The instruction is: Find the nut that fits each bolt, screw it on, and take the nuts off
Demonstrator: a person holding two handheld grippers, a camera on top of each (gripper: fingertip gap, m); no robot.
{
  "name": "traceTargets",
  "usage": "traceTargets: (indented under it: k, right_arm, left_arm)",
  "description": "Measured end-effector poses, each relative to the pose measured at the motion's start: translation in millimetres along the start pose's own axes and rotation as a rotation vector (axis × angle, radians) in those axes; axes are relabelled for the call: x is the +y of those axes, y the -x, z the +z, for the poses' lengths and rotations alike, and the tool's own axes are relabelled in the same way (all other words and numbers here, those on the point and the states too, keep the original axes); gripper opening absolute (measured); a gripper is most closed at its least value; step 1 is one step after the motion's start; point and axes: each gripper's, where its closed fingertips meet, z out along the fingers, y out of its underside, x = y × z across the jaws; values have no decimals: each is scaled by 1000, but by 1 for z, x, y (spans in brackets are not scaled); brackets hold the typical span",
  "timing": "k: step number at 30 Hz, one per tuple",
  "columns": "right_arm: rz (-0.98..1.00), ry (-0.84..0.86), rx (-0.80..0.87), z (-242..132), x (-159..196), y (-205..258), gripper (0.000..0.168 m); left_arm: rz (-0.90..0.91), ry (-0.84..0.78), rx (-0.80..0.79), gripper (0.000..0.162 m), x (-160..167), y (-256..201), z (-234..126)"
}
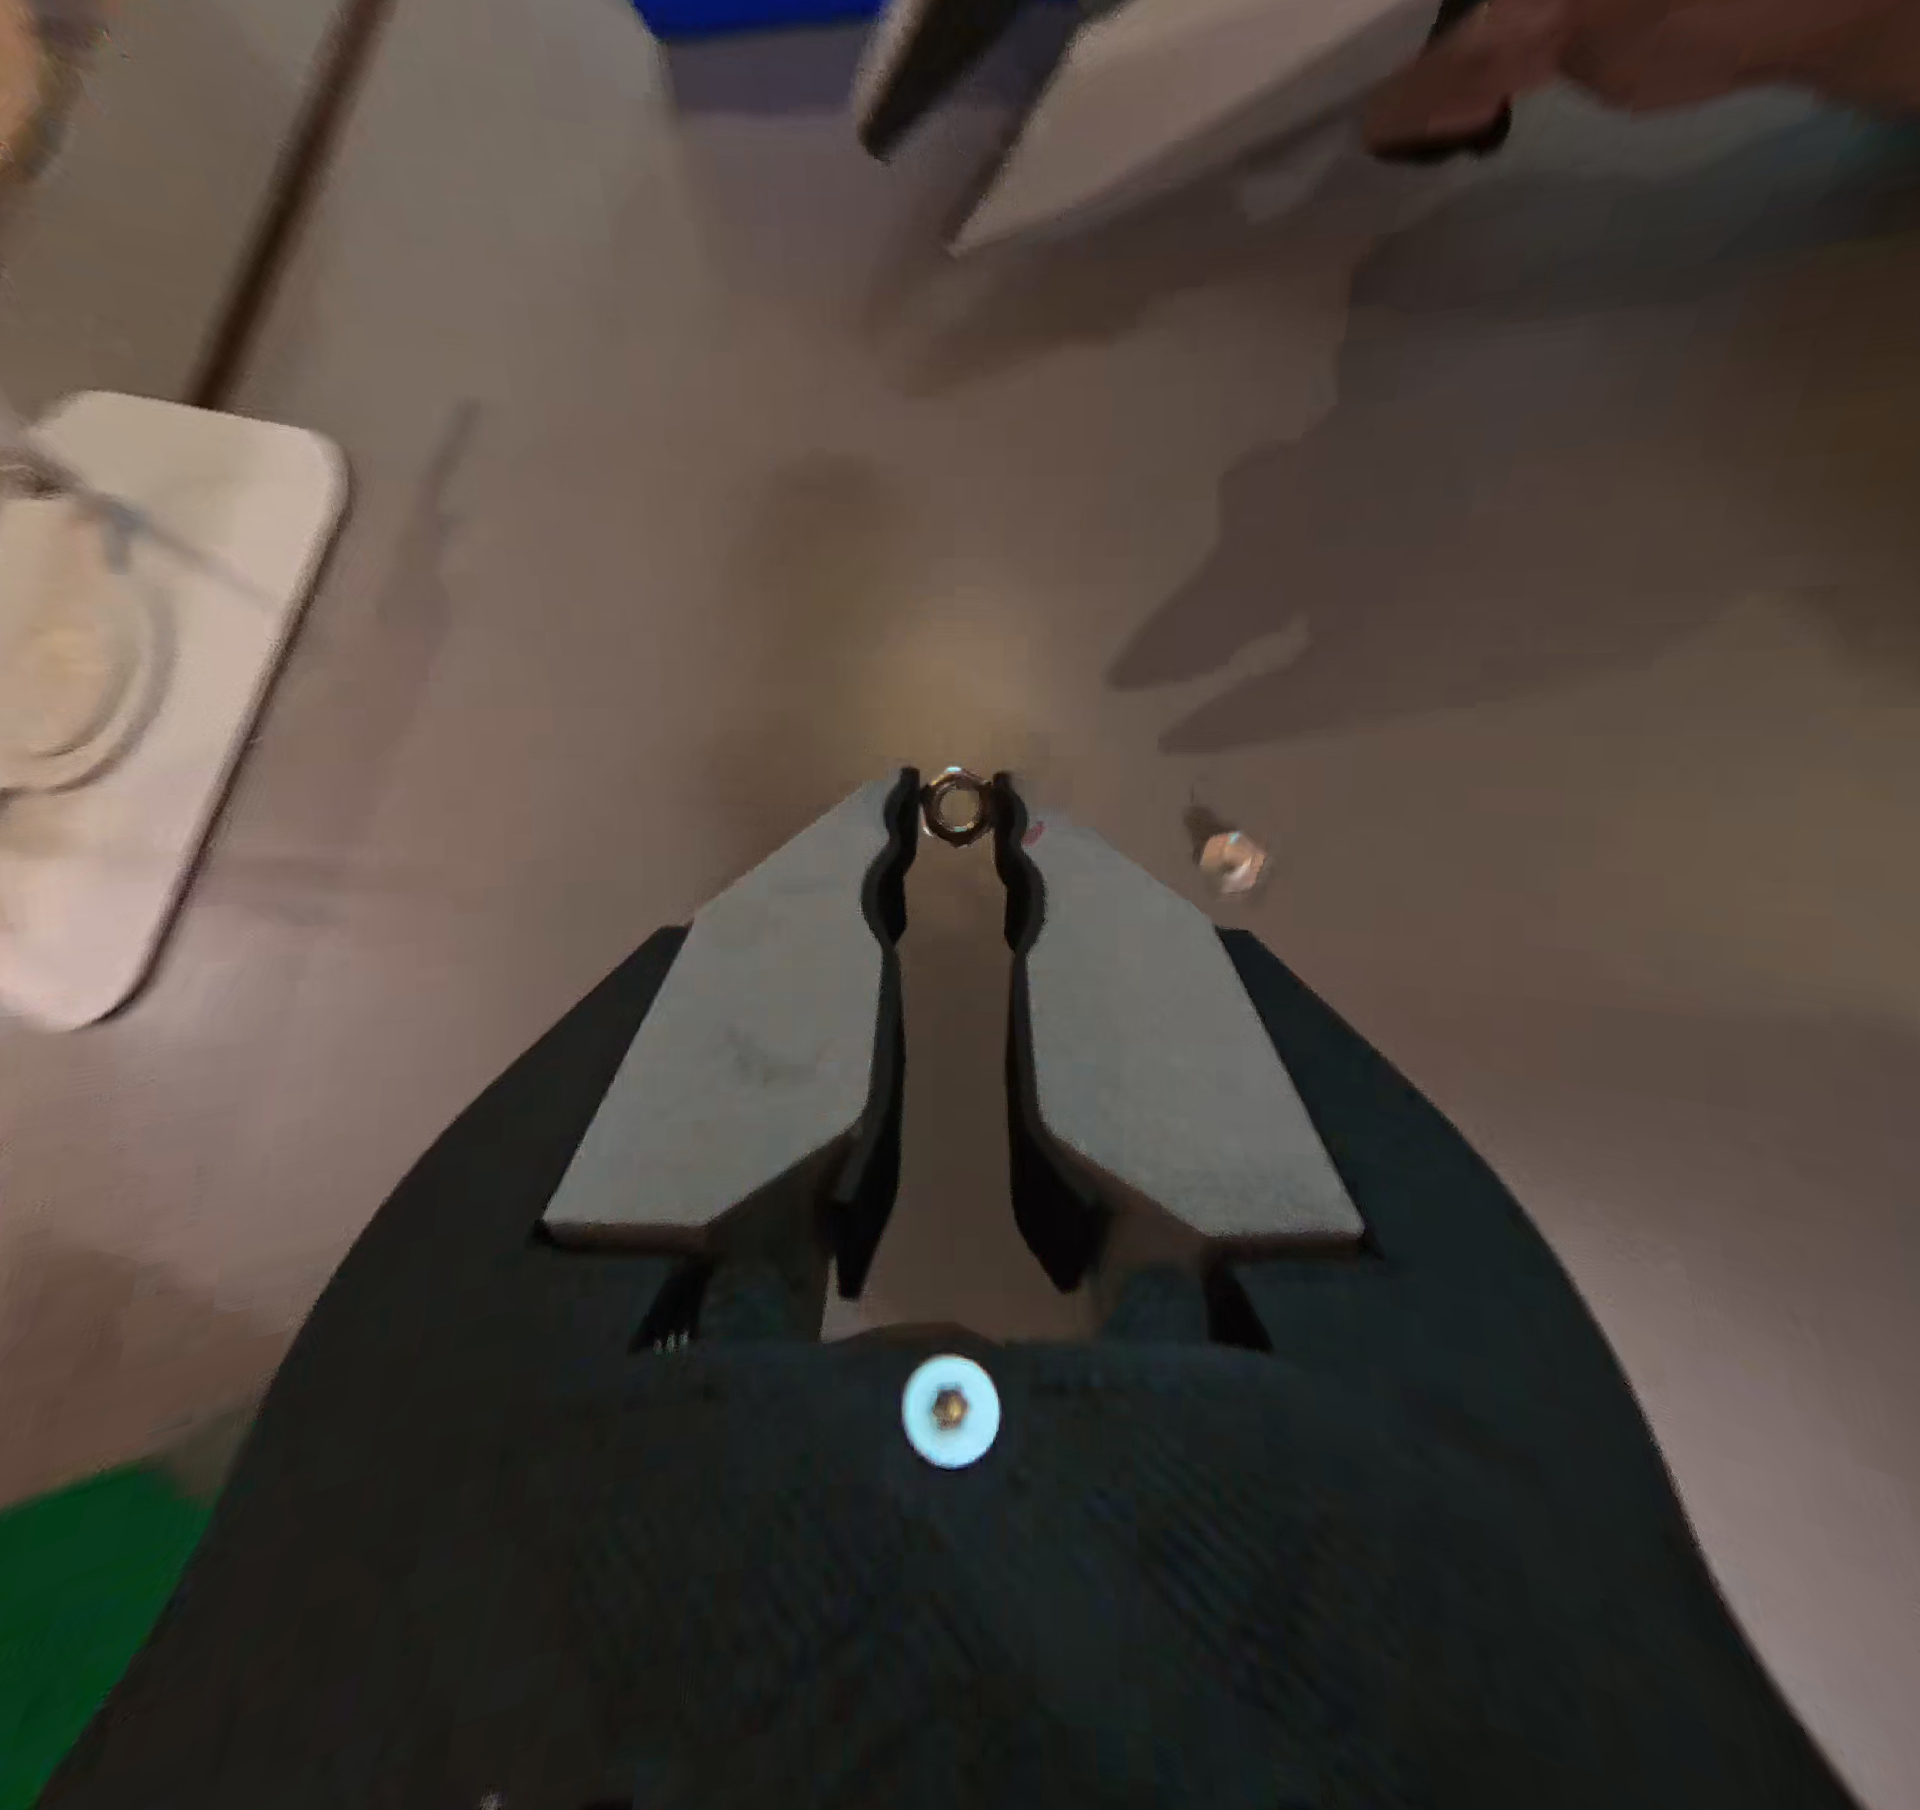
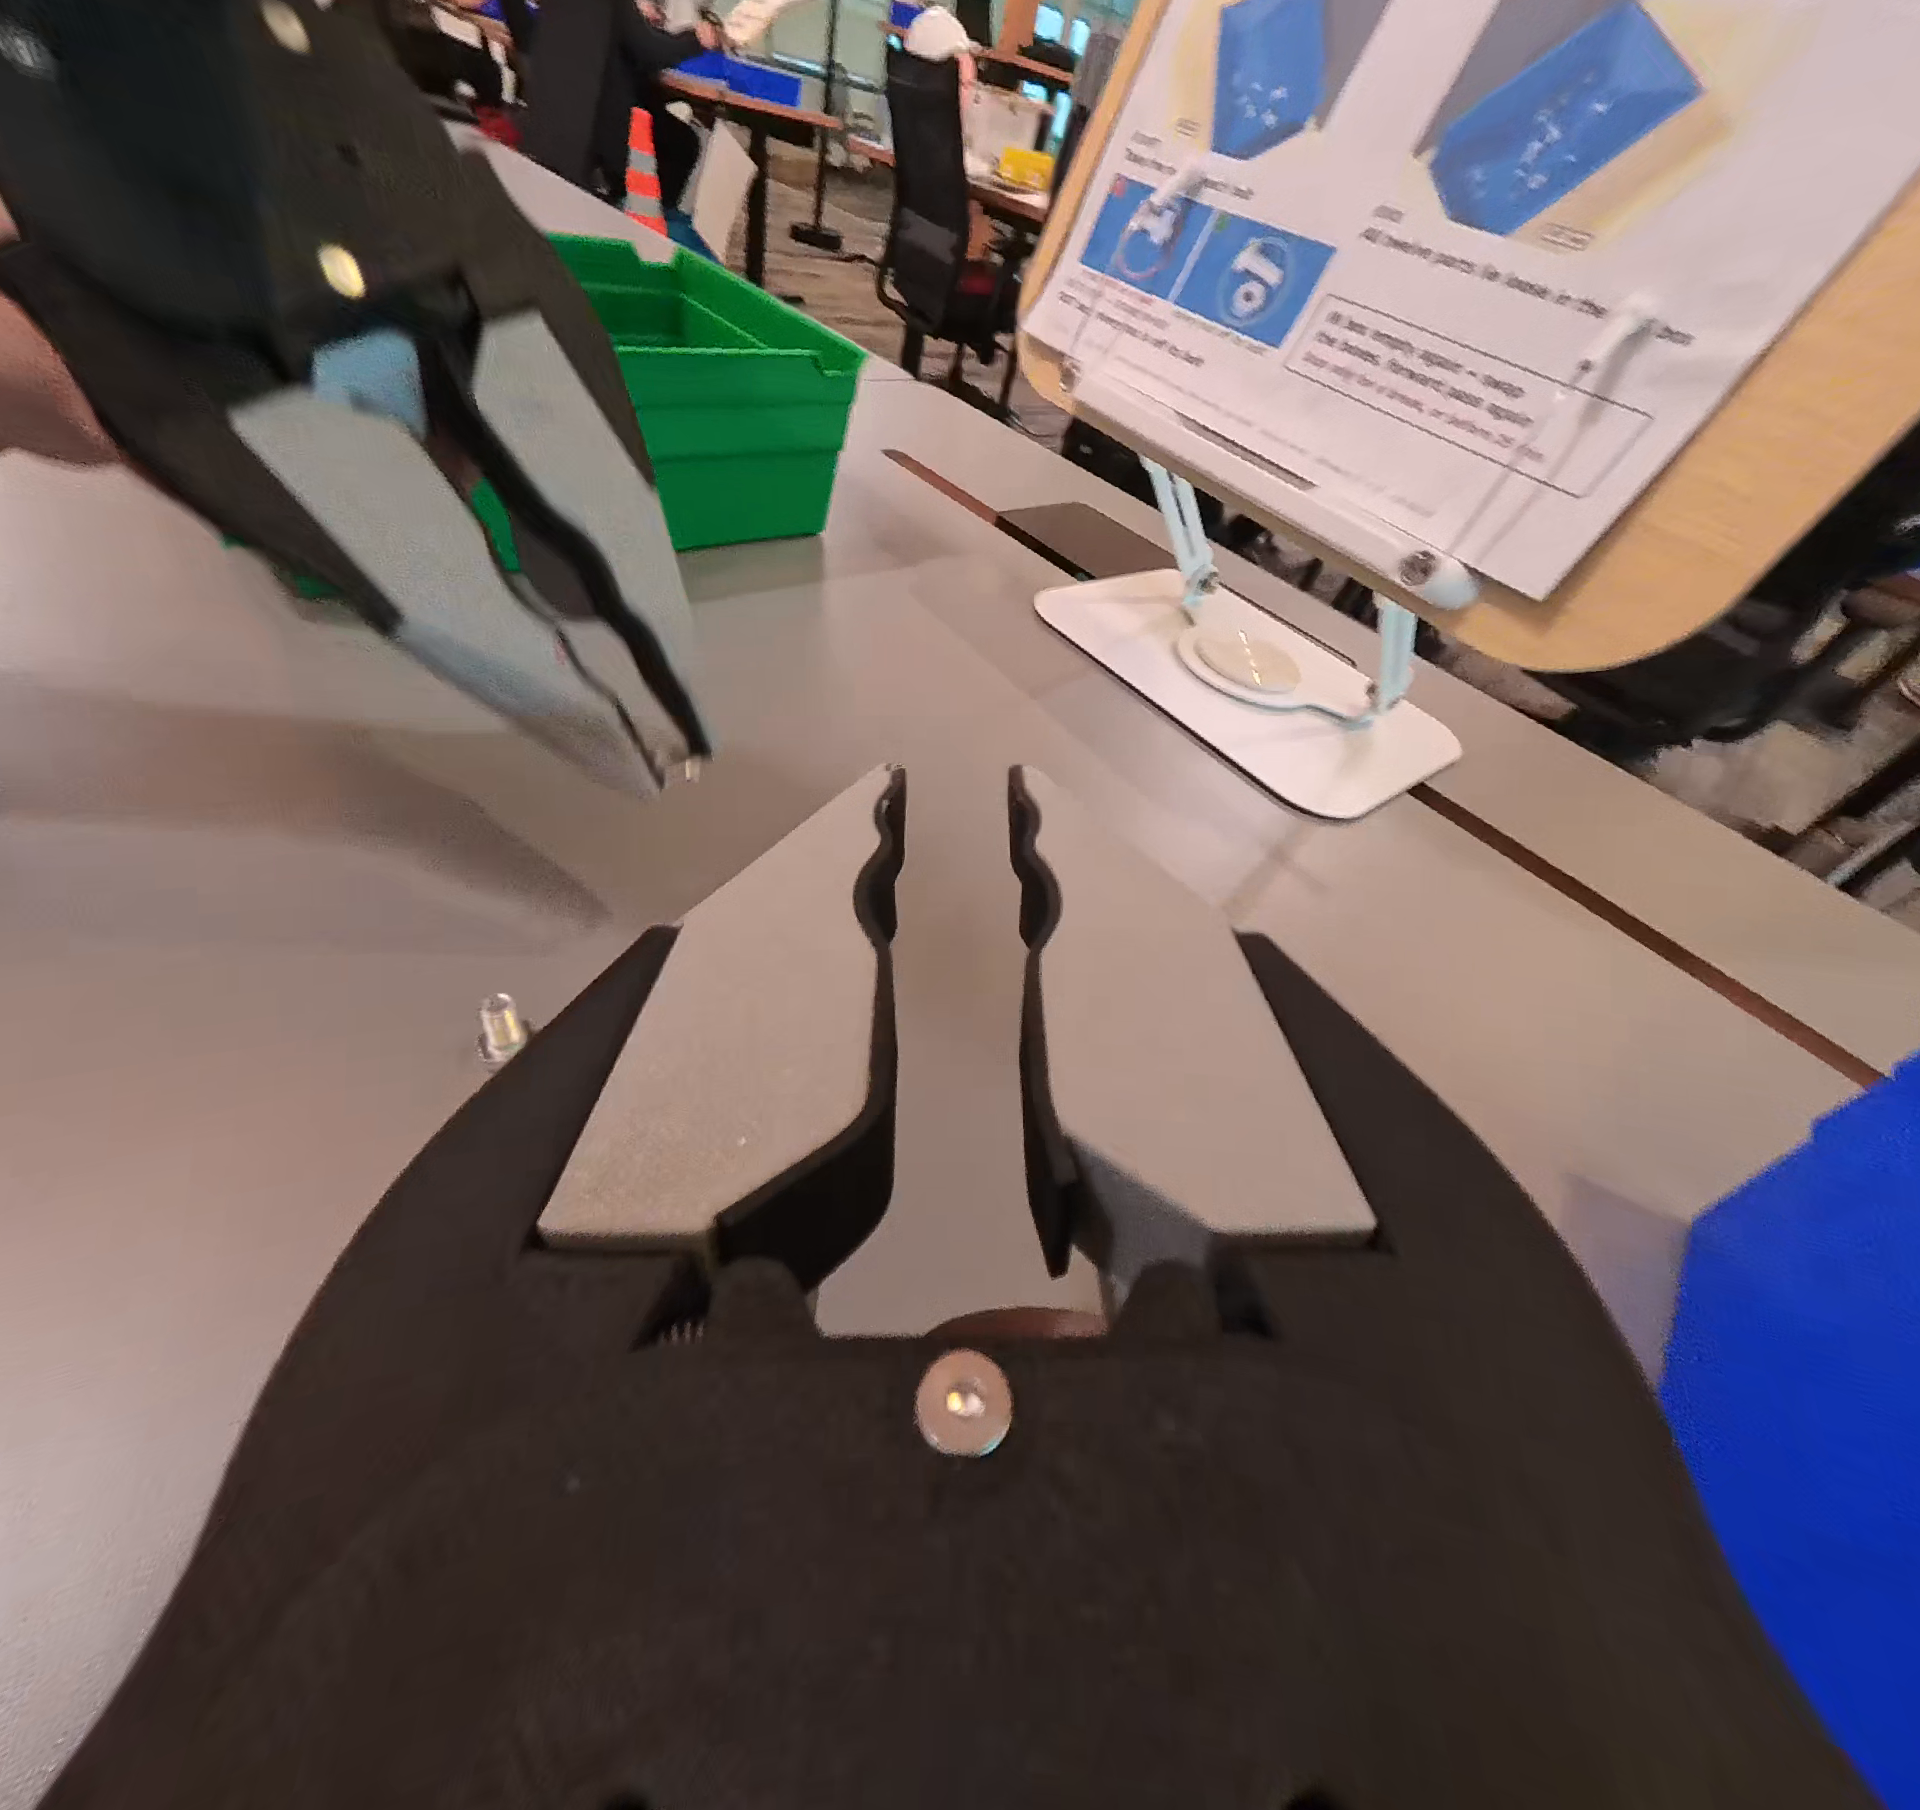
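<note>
My left gripper (image 1: 951,804) is shut on a small silver hex nut (image 1: 950,806), pinched at the fingertips above the grey table. It also shows in the right wrist view (image 2: 681,763), raised at upper left with the nut at its tips. A short silver bolt (image 1: 1231,861) stands on the table just right of the left fingertips; in the right wrist view the bolt (image 2: 501,1028) stands upright left of my right gripper. My right gripper (image 2: 956,789) is open and empty, low over the table. It shows blurred at the top of the left wrist view (image 1: 1049,87).
A green bin (image 2: 727,399) sits at the back left. A stand with a white base (image 2: 1247,690) holds an instruction board (image 2: 1455,202) at the back right. A blue bin (image 2: 1808,1397) is at the right edge. A dark seam (image 2: 1621,919) crosses the table. Left tips to right tips: about 9 cm. The bolt (image 2: 501,1028) is about 8 cm from my left fingertips and 15 cm from my right.
</note>
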Motion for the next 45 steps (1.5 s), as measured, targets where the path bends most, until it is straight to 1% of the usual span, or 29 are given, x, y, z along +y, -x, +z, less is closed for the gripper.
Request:
traceTargets:
  k: [2, 4, 6, 8, 10, 12, 14, 16, 18, 21, 24, 26, 28, 30, 32, 33, 34, 35, 37, 40, 42, 43, 45]
  right_arm:
    - [11, 23, 34, -3, 4, -8, 17]
    - [5, 44, 56, -4, 7, -14, 18]
    - [6, 63, 75, -5, 9, -18, 18]
    - [26, 92, 57, -3, 14, -16, 18]
    - [38, 137, 45, 0, 22, -14, 18]
    - [23, 160, 68, 0, 26, -17, 16]
    - [18, 176, 68, 0, 28, -17, 17]
    - [24, 173, 43, 1, 28, -13, 17]
    - [31, 158, -16, 2, 25, -2, 18]
    - [77, 132, -252, 4, 19, 40, 17]
    - [101, 169, -475, 4, 23, 87, 22]
    - [63, 218, -568, 2, 33, 110, 24]
    - [27, 261, -579, 5, 43, 119, 24]
    - [26, 307, -598, 7, 52, 125, 24]
    - [22, 354, -602, 10, 62, 129, 24]
    - [11, 378, -584, 13, 68, 128, 20]
    - [1, 395, -575, 14, 72, 127, 10]
    - [1, 384, -575, 14, 71, 127, 0]
    - [34, 375, -575, 13, 68, 123, 0]
    - [153, 297, -550, 14, 50, 109, 0]
    - [224, 278, -543, 13, 46, 100, 0]
    - [232, 284, -541, 13, 48, 97, 0]
    - [216, 287, -599, 6, 47, 103, 3]
  left_arm:
    - [-19, 61, 112, 12, 2, -13, 30]
    - [-42, 76, 169, 12, 1, -21, 49]
    - [-55, 47, 234, 12, -6, -35, 58]
    - [-66, 50, 263, 12, -8, -45, 63]
    - [-63, 91, 272, 12, -2, -49, 69]
    - [-64, 94, 259, 13, 1, -50, 74]
    - [-91, 63, 274, 27, -2, -52, 72]
    - [-102, 40, 257, 31, -2, -46, 64]
    - [-100, 24, 205, 31, 2, -32, 51]
    - [-113, 3, 144, 32, 19, -11, 29]
    - [-154, -84, 96, 32, 34, 6, 12]
    - [-209, -138, 40, 26, 43, 18, 7]
    - [-236, -99, 31, 27, 55, 19, 7]
    - [-206, -81, 29, 28, 61, 15, 8]
    - [-187, -69, 68, 28, 62, 5, 10]
    - [-185, -71, 102, 28, 60, -3, 11]
    - [-183, -77, 138, 28, 58, -10, 13]
    - [-177, -76, 163, 28, 57, -17, 15]
    - [-150, -68, 191, 28, 55, -27, 19]
    - [-115, -94, 249, 29, 46, -44, 22]
    - [-112, -83, 262, 29, 46, -49, 23]
    - [-109, -60, 252, 29, 49, -48, 25]
    - [-98, -41, 231, 30, 54, -44, 25]
